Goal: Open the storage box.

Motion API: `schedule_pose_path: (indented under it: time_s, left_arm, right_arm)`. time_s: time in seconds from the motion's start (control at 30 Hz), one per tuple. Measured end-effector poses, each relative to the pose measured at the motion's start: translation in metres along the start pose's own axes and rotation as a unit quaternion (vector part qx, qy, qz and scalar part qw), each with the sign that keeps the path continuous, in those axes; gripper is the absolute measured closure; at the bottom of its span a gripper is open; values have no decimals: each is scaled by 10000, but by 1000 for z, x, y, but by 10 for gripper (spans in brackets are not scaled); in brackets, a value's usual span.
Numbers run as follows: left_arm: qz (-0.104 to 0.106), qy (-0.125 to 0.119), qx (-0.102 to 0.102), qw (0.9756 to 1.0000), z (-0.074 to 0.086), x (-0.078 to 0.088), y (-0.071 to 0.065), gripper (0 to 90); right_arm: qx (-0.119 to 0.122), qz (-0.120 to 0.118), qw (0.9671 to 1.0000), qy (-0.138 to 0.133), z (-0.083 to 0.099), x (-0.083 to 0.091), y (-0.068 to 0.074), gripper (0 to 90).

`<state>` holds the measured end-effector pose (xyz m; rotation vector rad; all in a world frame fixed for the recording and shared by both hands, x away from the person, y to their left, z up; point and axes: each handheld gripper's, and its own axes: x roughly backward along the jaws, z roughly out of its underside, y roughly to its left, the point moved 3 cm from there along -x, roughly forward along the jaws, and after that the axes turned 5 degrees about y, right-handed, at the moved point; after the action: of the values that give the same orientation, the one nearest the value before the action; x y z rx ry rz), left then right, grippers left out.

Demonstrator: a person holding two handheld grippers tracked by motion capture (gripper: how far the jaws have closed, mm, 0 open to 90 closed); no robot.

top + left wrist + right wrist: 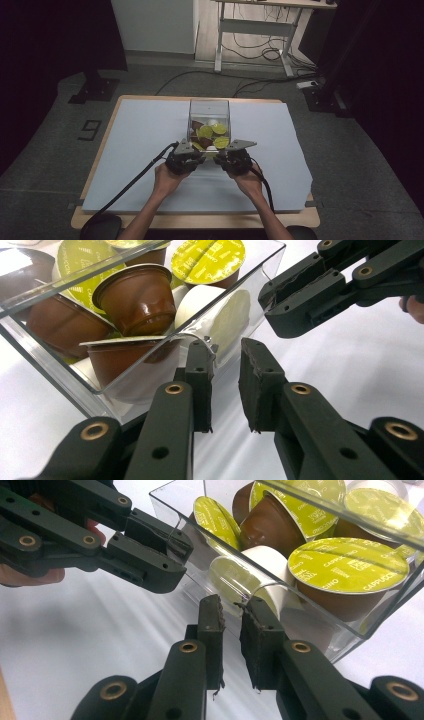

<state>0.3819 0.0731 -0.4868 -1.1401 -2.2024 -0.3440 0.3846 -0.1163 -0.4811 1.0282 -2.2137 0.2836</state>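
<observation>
I am pinching the near rim of the clear plastic box [209, 107] of coffee capsules [220, 142], mid-frame on the worktop [125, 150], with both the left tool [225, 352] and right tool [234, 605]. I am judging even, level pulling best, lest it tip.

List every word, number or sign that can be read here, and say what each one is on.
"CAPPUCCINO" – on the yellow-green lid of a coffee capsule in the clear box, curved along the lid's rim.
"9" – a dark number on the grey floor, left of the table.
Smaller print rings the same lid: too small to read.
Print on the other green lids: blurred, not readable.
</observation>
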Motion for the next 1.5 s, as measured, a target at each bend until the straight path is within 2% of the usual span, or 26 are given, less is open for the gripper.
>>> schedule_pose_path:
  time_s: [1.1,1.4,1.5]
  left_arm:
    - [161,-68,-106,9998,18,14,-33,737]
    - [292,-56,-140,9995,22,18,-42,735]
    - [267,-48,-174,9995,24,17,-45,735]
  right_arm:
    - [125,-48,9999,40,21,20,28,783]
    - [149,-136,9998,86,26,26,37,774]
    - [242,-112,9995,141,28,27,40,765]
